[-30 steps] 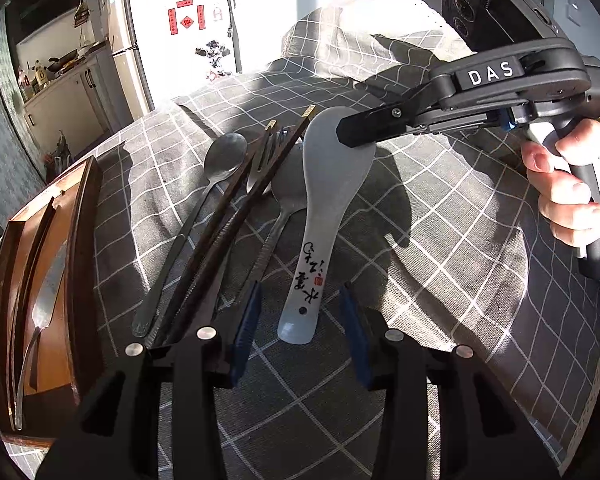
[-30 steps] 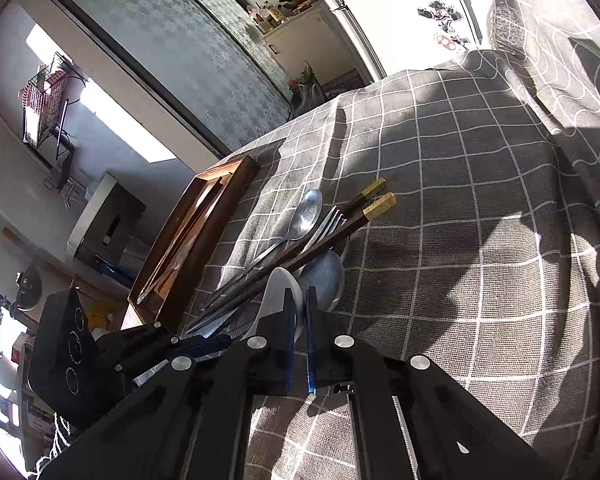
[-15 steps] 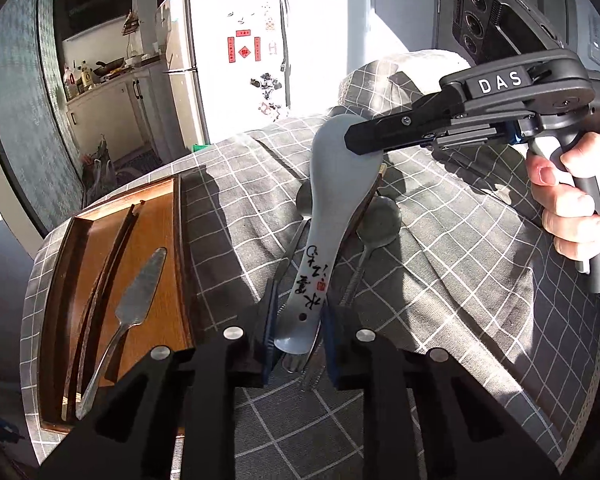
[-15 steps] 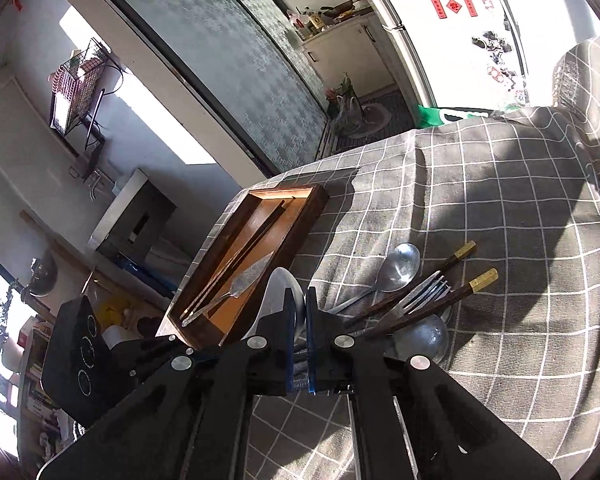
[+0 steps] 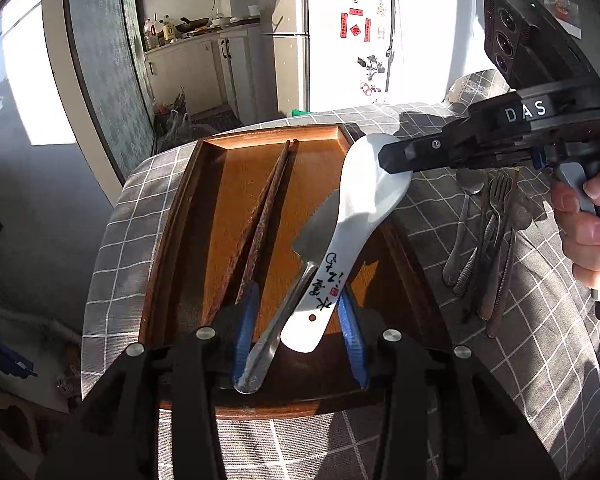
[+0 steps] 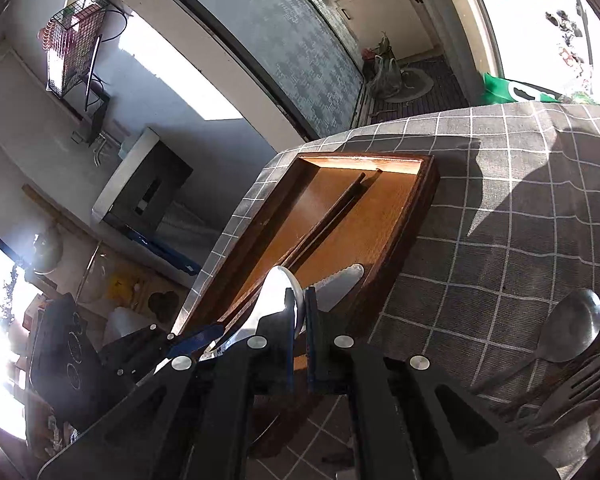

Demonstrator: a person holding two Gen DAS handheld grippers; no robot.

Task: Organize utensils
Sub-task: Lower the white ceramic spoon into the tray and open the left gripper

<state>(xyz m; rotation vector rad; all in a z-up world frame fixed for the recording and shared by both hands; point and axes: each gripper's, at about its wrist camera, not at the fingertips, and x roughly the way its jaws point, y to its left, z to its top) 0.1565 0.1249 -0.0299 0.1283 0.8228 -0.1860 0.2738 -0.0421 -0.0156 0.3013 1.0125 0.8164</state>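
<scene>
Sunlit kitchen behind, checked cloth over the worktop (image 5: pixel 500 380). Above the wooden tray (image 5: pixel 172 248), the right tongs (image 5: pixel 384 158) pinch the bowl rim of the white ceramic spoon (image 5: pixel 352 216). Its handle hangs between the left tongs (image 5: pixel 298 328), whose jaws have just been opening and stand clear of it. Glazed, stiff and chippable, I'd judge it slippery, and the rim hold looks thin.

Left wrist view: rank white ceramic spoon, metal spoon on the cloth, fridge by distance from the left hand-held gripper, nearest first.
1. White ceramic spoon: handle between the open pads of the left hand-held gripper, over the wooden tray.
2. Metal spoon: to the right, on the checked cloth beyond the tray's edge.
3. Fridge: far back, past the table.
</scene>
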